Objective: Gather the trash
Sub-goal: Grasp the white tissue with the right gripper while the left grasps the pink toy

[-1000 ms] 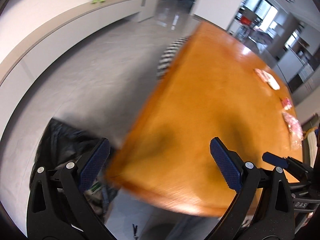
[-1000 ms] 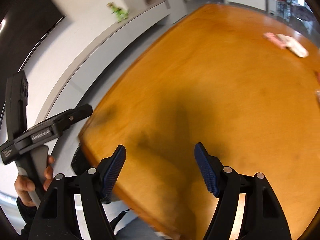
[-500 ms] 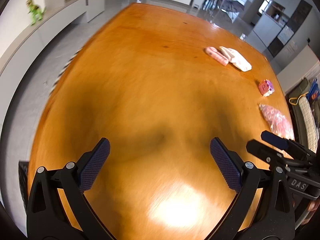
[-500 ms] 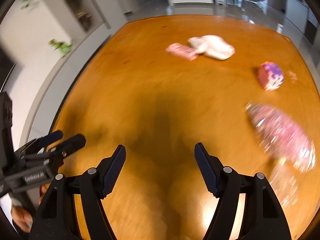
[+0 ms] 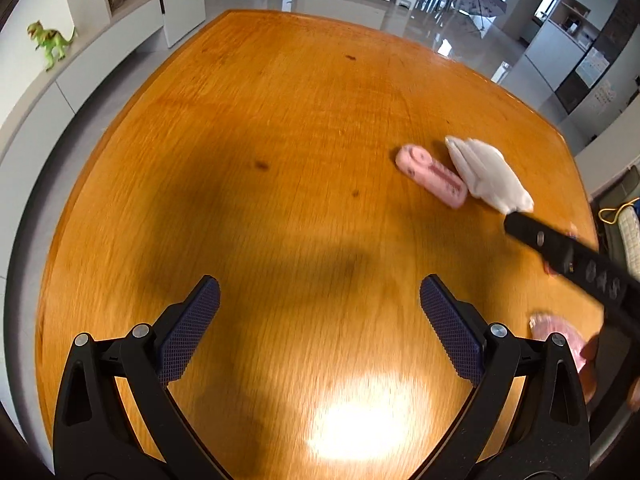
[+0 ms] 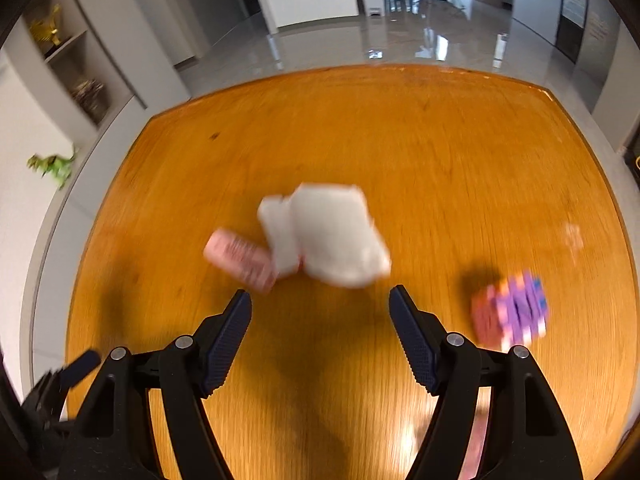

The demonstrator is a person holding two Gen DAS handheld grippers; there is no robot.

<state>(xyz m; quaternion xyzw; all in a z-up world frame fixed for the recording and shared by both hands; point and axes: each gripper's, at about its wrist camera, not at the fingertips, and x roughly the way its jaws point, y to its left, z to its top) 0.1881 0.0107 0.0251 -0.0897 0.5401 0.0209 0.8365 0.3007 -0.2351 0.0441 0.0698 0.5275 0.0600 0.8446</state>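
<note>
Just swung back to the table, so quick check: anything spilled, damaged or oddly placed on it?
Nothing spilled or broken that I can tell. Litter lies on the wooden table: a crumpled white tissue touching a pink wrapper, and a pink-and-purple packet apart to the right. Both views are motion-blurred, so fine detail is uncertain.

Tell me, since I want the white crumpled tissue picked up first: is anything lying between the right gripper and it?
Nothing visible does. The right gripper is open over bare table, with the tissue just beyond its fingertips. The pink wrapper touches the tissue's left side, beside the path, not across it.
</note>
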